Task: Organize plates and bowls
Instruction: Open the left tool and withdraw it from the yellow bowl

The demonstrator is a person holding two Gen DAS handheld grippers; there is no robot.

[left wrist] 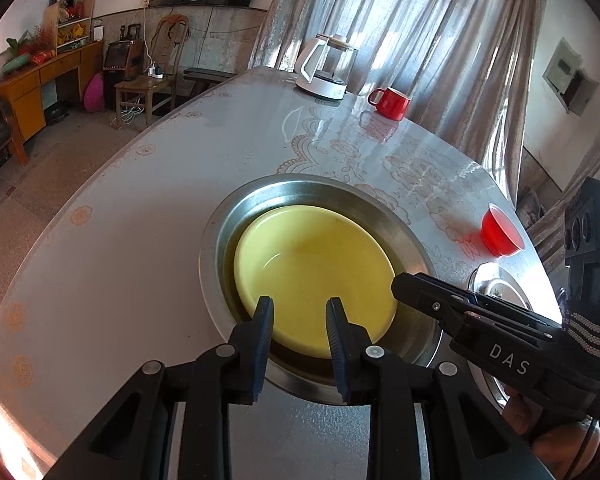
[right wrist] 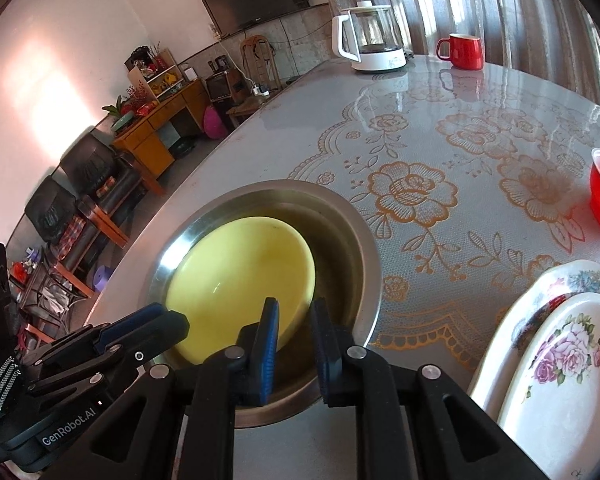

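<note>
On the table [right wrist: 284, 128], at its near edge, your left gripper [left wrist: 300, 312] hangs over the near rim of the yellow bowl [left wrist: 316, 276], which sits inside a steel basin [left wrist: 384, 208]. Its jaws stand a little apart, one finger outside the rim and one over the bowl's inside; neither pad presses on it, so it holds nothing. Your right gripper [right wrist: 296, 316] is parted more narrowly still, straddling the bowl's right rim with a gap on both sides, gripping nothing.

The left view shows a red bowl [left wrist: 500, 234] tilted on the cloth and only a glare-washed sliver of the plates [left wrist: 496, 284]. The right view shows those plates clearly: two white ones with flower prints, stacked and overlapping, at the table's right edge.

The bowl is smooth, matte and round; the basin is brushed metal with a broad flat lip. The cloth is glossy grey with orange lace roses. At the far end stand a glass kettle [right wrist: 374, 42] with a white handle and a red mug [right wrist: 462, 51].
</note>
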